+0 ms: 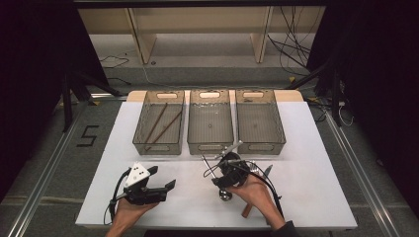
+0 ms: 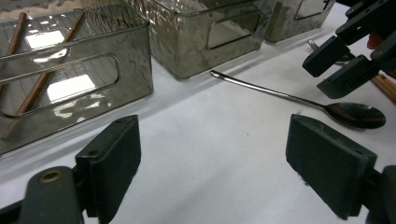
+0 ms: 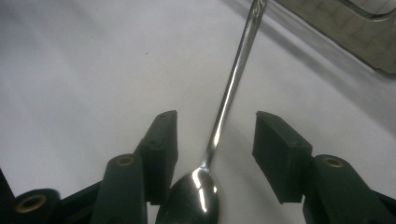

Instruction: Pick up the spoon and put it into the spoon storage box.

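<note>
White tabletop (image 3: 93, 70), spoon (image 3: 224, 112) between right gripper's (image 3: 215, 135) parted jaws.

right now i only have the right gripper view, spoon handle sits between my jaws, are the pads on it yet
Observer: No. In that view the right gripper has gaps on both sides of the spoon; the high view adds that it reaches down over the spoon near the table's front edge.
Operator: whats the other hand doing
Observer: The left gripper is open with nothing between its jaws, over bare white table.
Operator: where do things go
Observer: Three clear bins stand in a row beyond the spoon; the left bin holds chopsticks, the middle bin looks empty.
Operator: anything else near my hand
Observer: More utensils lie by your hand, too hidden to name.
</note>
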{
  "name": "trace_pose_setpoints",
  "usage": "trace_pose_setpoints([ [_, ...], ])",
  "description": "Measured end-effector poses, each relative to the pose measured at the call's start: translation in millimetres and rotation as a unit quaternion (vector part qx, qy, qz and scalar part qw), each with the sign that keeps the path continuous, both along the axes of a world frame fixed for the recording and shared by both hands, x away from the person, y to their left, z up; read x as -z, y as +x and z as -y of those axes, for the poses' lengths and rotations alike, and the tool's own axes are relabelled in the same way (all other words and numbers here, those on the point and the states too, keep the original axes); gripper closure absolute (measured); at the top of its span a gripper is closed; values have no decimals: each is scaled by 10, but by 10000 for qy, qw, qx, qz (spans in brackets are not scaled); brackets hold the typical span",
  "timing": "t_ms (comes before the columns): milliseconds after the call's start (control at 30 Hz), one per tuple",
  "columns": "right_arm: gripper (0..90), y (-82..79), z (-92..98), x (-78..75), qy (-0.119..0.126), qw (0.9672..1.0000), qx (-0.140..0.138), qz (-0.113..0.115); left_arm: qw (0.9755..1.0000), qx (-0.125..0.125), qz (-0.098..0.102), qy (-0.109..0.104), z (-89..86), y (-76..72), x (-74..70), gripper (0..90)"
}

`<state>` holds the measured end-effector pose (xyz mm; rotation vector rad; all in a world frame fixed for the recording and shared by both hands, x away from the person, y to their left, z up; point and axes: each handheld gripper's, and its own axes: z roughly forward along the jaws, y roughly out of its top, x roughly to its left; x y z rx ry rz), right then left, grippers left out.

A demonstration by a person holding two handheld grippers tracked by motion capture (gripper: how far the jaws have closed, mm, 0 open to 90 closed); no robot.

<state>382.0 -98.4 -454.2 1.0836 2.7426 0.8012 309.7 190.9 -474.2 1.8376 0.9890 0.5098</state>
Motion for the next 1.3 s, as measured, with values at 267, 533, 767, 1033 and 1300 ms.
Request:
trace_pose_setpoints([
  [267, 620, 70, -80, 98, -243, 9995, 16, -205, 10000, 20, 15, -20, 3, -10, 5, 177],
  [533, 679, 122, -185, 144, -556, 9981, 57, -275, 10000, 75, 24, -9, 20, -22, 2, 177],
  [767, 728, 121, -237, 132, -850, 9962, 18, -188, 10000, 92, 24, -6, 27, -26, 0, 177],
  [1033, 802, 141, -235, 129, -940, 9954, -30, -162, 9999, 99, 13, -20, 27, -26, 2, 177],
  [1300, 835, 156, -215, 122, -891, 9958, 10, -196, 9999, 106, 3, -32, 30, -25, 2, 178],
])
